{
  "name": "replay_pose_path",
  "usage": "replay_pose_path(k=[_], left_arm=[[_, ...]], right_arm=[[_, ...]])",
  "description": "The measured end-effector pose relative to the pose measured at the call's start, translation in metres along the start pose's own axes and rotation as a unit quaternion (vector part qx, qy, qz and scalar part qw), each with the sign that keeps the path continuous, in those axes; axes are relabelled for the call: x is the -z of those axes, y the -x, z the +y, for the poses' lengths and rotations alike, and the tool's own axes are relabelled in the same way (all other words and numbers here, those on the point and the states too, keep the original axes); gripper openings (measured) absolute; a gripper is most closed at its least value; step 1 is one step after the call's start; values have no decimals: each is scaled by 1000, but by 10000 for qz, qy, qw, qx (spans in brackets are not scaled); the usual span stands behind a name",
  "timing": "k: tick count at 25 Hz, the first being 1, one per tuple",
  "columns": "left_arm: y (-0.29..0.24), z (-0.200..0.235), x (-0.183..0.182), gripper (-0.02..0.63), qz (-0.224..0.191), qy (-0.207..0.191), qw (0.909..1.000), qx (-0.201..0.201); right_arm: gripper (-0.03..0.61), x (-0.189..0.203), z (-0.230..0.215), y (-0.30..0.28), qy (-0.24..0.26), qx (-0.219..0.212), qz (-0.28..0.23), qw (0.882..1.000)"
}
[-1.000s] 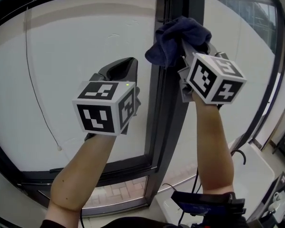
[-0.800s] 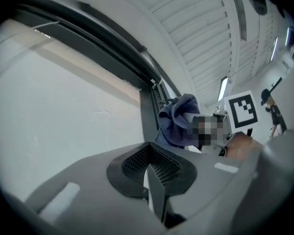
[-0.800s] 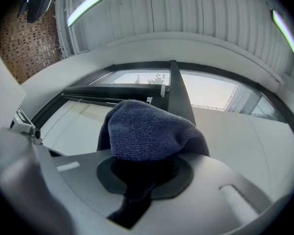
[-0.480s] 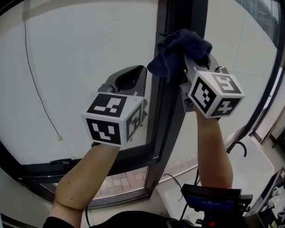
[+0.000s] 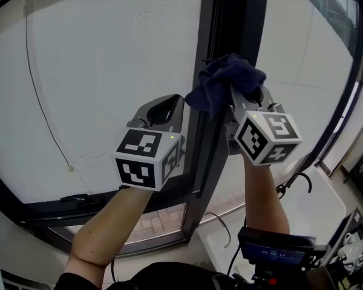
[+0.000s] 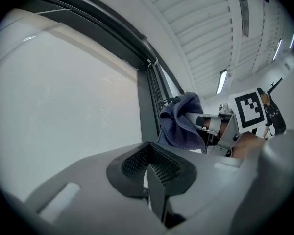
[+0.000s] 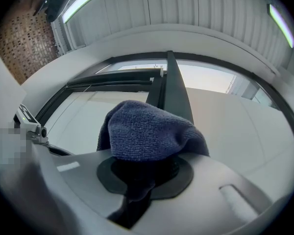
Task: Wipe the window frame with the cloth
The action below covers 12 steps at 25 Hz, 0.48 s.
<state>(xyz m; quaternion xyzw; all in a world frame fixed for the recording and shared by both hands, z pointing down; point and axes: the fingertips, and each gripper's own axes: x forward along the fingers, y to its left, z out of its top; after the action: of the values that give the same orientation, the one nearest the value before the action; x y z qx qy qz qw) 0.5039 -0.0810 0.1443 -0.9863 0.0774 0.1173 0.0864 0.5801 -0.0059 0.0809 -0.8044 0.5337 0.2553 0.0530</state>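
A dark blue cloth (image 5: 224,83) is bunched in my right gripper (image 5: 239,98), which is shut on it and presses it against the dark vertical window frame (image 5: 230,17). In the right gripper view the cloth (image 7: 147,133) covers the jaws, with the frame (image 7: 174,87) rising behind it. My left gripper (image 5: 163,107) hovers just left of the frame, in front of the glass, shut and holding nothing. The left gripper view shows its closed jaws (image 6: 152,173), the cloth (image 6: 183,124) and the frame (image 6: 147,102) to the right.
Large white panes (image 5: 103,71) lie either side of the frame. A thin cord (image 5: 42,113) hangs down the left pane. A dark lower sill (image 5: 109,192) runs below. A white tub (image 5: 308,216) and cables (image 5: 290,183) sit at the lower right.
Both grippers have slid down the frame, the right one carrying the cloth along it. The left gripper moved slightly right, closer to the frame.
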Motion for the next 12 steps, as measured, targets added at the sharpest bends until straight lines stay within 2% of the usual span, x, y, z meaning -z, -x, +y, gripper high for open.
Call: replay_pose_path(k=[12], left_arm=[[8, -15, 60, -6, 458, 67, 9988, 140]], right_arm=[[51, 60, 9, 27, -286, -71, 396, 9988]])
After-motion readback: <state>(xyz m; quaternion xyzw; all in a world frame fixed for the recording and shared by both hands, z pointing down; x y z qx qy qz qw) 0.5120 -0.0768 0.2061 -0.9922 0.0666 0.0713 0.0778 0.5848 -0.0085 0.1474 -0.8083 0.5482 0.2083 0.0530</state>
